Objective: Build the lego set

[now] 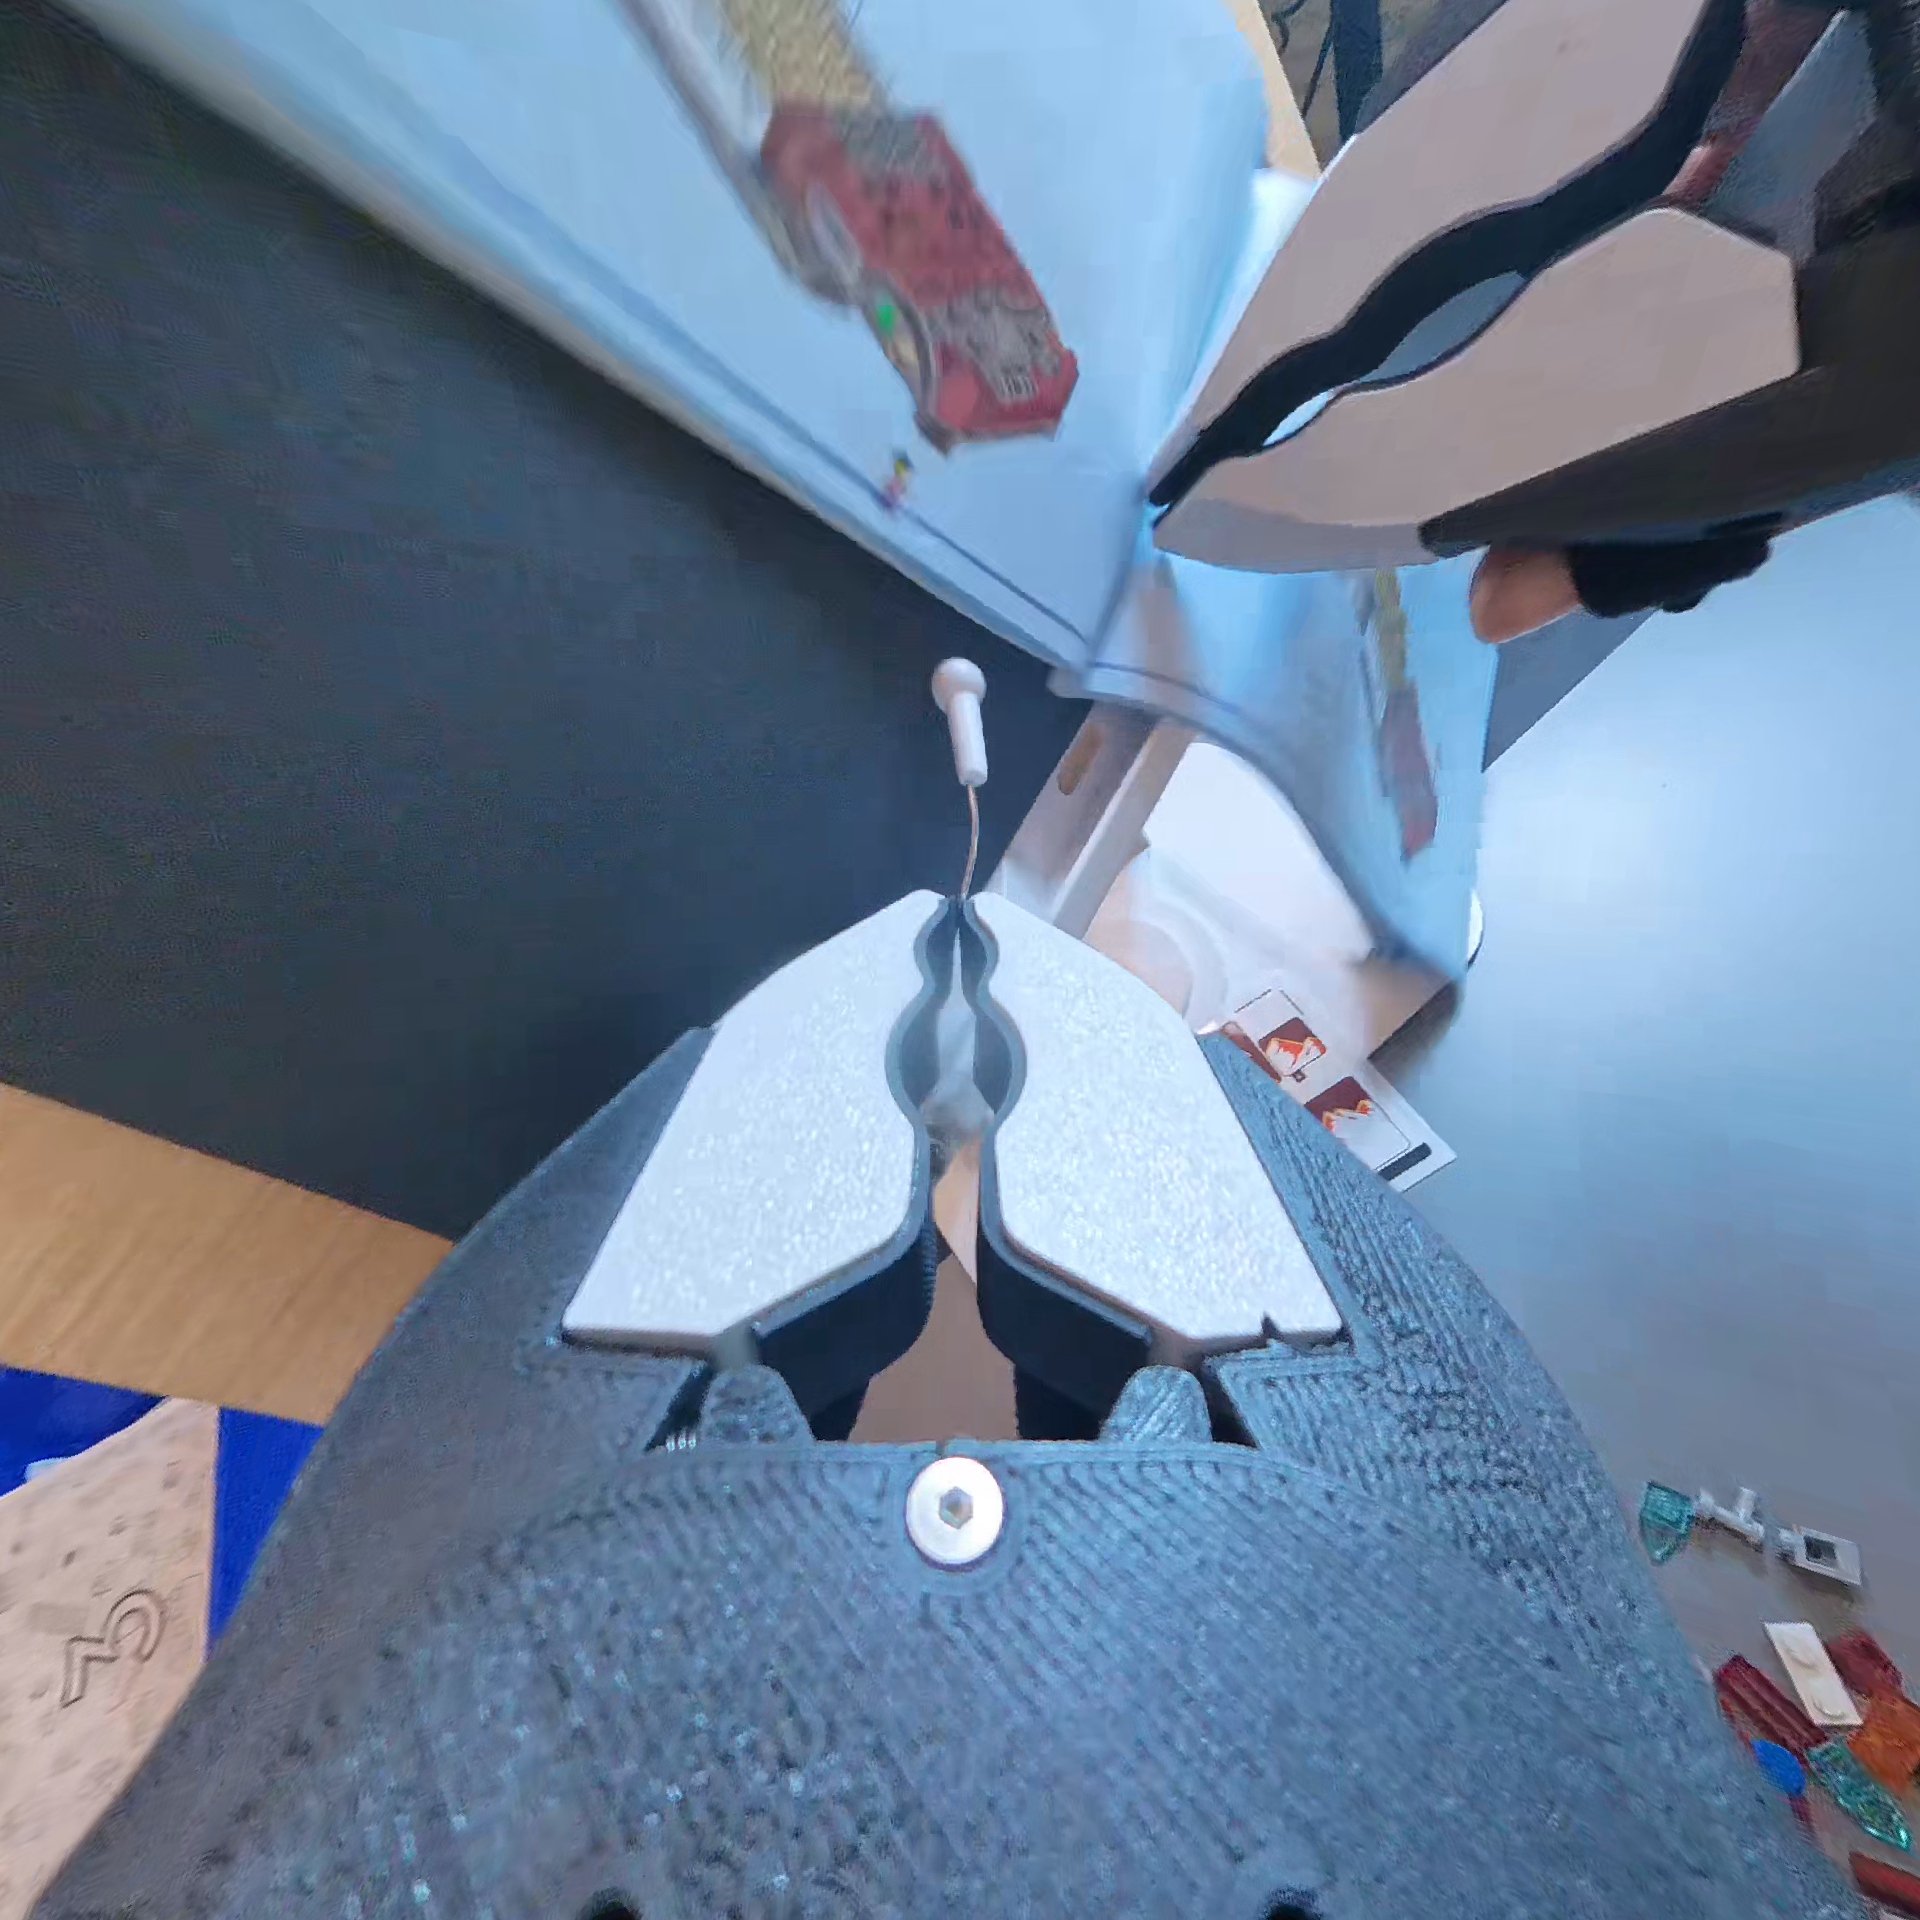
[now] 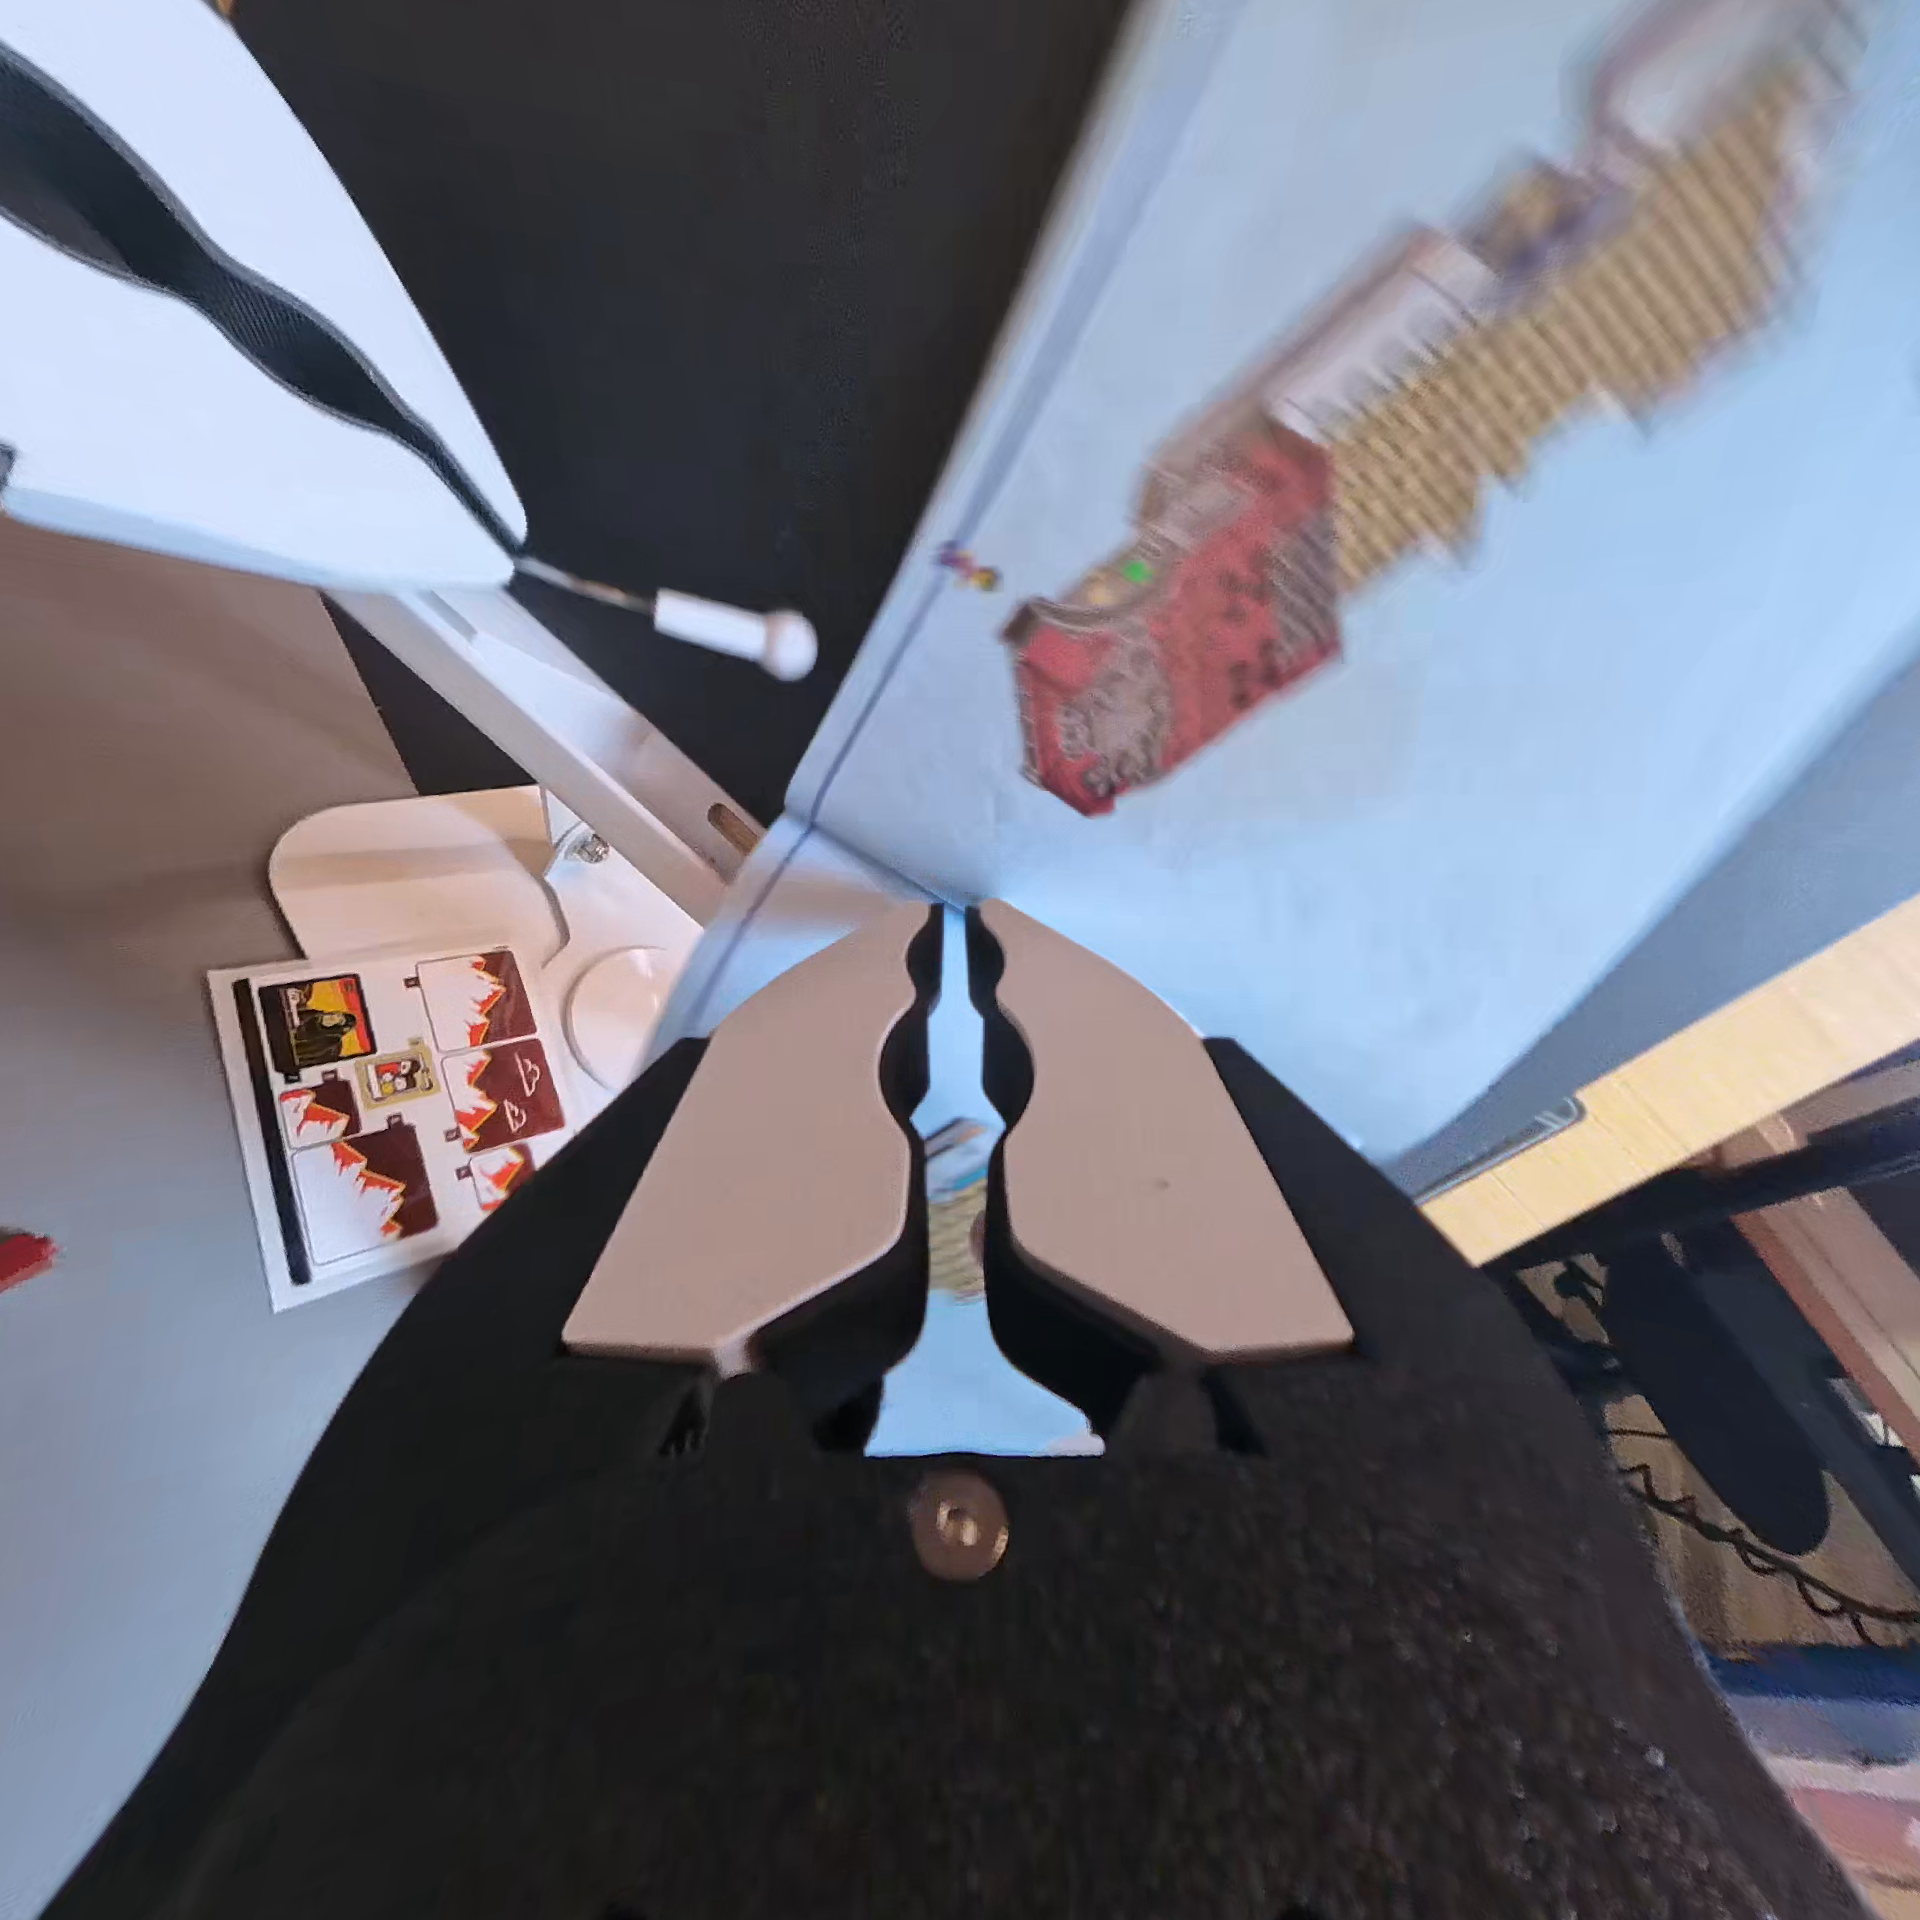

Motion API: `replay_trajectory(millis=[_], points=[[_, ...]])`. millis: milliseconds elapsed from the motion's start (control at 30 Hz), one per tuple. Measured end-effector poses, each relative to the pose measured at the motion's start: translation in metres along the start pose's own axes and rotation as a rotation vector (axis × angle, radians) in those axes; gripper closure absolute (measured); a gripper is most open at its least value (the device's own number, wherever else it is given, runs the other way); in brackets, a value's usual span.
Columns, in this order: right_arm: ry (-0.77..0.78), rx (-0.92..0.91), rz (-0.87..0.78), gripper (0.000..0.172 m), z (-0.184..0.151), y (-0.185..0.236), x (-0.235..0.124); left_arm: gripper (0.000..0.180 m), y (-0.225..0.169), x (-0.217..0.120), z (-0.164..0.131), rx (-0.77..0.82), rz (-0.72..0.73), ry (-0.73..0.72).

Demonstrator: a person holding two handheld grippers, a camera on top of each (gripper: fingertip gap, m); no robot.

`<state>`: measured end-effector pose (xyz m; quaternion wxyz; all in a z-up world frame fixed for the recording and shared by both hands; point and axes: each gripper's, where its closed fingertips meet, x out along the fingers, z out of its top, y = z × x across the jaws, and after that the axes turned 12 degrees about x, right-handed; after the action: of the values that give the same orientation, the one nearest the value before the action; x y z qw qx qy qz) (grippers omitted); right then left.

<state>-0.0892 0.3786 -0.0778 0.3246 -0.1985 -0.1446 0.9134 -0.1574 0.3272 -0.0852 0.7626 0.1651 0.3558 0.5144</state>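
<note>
My left gripper [image 1: 961,909] is shut on a thin wire [image 1: 972,842] that ends in a small white pin [image 1: 956,712], held up in front of a dark panel. It also shows in the right wrist view [image 2: 514,556], with the pin [image 2: 743,629] sticking out from its tips. My right gripper [image 2: 954,914] stands a narrow slit apart at the fold of a light blue booklet [image 2: 1299,883] printed with a red and tan brick model. The blue page shows through the slit and the pads do not press on it. In the left wrist view the right gripper [image 1: 1164,494] is at the booklet's [image 1: 582,156] edge.
A white stand [image 2: 623,748] with a flat base [image 2: 416,862] stands on the grey table under the booklet. A sticker sheet [image 2: 384,1112] lies beside it. Several loose small bricks [image 1: 1818,1704] lie at the right. A dark panel [image 1: 416,623] stands behind. Across from one pair of fingers to the other is roughly 9 centimeters.
</note>
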Motion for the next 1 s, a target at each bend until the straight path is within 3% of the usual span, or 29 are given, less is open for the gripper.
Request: replay_trajectory(millis=[400,467,600,733,1000], points=[[0.020,-0.012,-0.012,0.172,0.006,0.005,0.007,0.180,0.001,-0.002,0.002,0.048,0.040,-0.021],[0.023,-0.023,-0.018,0.172,0.006,0.005,0.007,0.169,0.005,-0.010,0.008,0.045,0.042,-0.048],[0.023,-0.040,-0.020,0.172,0.006,0.005,0.007,0.149,0.016,-0.022,0.041,-0.125,-0.061,-0.177],[0.025,-0.067,-0.034,0.172,0.005,0.006,0.006,0.134,0.037,-0.006,0.069,-0.209,-0.096,-0.200],[0.008,-0.092,-0.052,0.172,0.004,0.006,0.006,0.124,0.103,0.023,0.147,0.052,0.093,-0.164]])
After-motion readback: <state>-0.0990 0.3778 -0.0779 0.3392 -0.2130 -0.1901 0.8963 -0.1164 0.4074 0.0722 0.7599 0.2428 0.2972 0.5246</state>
